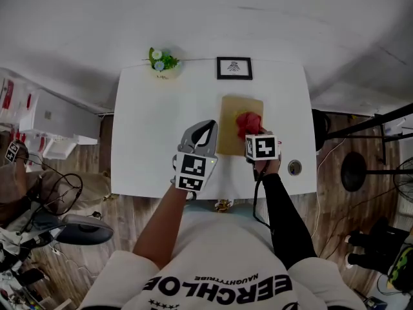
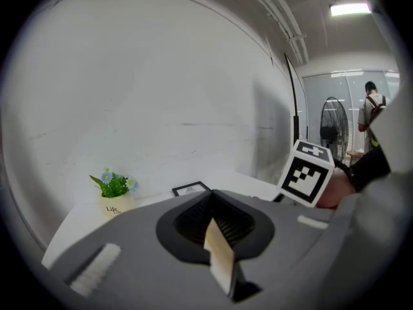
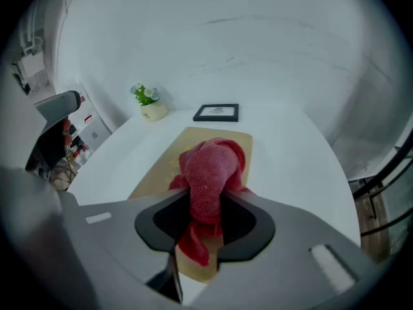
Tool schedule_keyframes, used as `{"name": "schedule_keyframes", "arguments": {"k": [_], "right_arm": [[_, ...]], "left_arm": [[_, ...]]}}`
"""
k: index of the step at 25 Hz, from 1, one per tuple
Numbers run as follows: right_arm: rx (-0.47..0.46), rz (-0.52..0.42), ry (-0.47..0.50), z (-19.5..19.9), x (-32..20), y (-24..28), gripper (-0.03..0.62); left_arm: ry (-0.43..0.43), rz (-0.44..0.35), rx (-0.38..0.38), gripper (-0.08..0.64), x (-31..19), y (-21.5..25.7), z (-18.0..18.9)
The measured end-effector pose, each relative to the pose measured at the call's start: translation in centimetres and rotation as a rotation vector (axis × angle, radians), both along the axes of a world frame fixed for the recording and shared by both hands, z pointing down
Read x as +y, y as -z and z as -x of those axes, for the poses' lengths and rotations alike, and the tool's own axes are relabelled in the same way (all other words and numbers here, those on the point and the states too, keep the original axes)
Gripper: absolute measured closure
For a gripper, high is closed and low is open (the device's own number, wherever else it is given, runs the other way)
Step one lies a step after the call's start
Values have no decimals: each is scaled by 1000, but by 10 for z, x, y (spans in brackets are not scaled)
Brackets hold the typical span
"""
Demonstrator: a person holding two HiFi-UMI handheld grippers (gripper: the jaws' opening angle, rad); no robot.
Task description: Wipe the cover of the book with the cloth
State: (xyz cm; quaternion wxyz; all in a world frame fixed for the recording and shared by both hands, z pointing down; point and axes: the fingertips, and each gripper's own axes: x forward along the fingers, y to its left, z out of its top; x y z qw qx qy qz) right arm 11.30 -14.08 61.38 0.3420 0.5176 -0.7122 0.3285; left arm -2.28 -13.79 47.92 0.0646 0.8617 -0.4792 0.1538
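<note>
Our right hand-held gripper (image 3: pixel 205 205) grips the red cloth (image 3: pixel 210 166) on the book (image 3: pixel 158 170), mid-frame on the table (image 1: pixel 148 121). The book's long axis runs up the frame, so we judge the bare cover lies ahead and left. Our left hand-held gripper (image 1: pixel 205 131), closed and empty, hovers just left of it.

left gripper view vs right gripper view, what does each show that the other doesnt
Only the left gripper view: a standing fan and a person far off, under a ceiling light. Only the right gripper view: the red cloth clamped in the right hand-held gripper over the tan book. Both: the flower pot, the picture frame and the white table.
</note>
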Motion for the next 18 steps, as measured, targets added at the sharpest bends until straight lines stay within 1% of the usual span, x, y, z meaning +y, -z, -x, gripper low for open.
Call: {"name": "schedule_keyframes", "arguments": {"k": [2,4,6,8,11,13,15,18], "right_arm": [[16,-2,-38,-18,3,0,486],[21,-7,-52,-25,4,-1,486],[19,-24,-48,-24,4,3,486],[-10,-55,-24,-13,5,12,486],[-93,-88,43,17,10,30,486],[-130,-89,112,44,17,36,485],[-147,-70,187,70,28,35,485],[-141,-12,275,101,48,21,485]], "left_arm": [[-9,-1,-5,503,2,0,-5],[-16,-2,-11,503,4,0,-10],[-22,-9,-16,503,6,2,-13],[-20,-15,-20,503,9,5,-13],[-6,-14,-30,503,11,7,-7],[4,-13,-34,503,14,7,-3],[11,-14,-40,503,17,8,2],[23,-16,-45,503,21,9,7]]}}
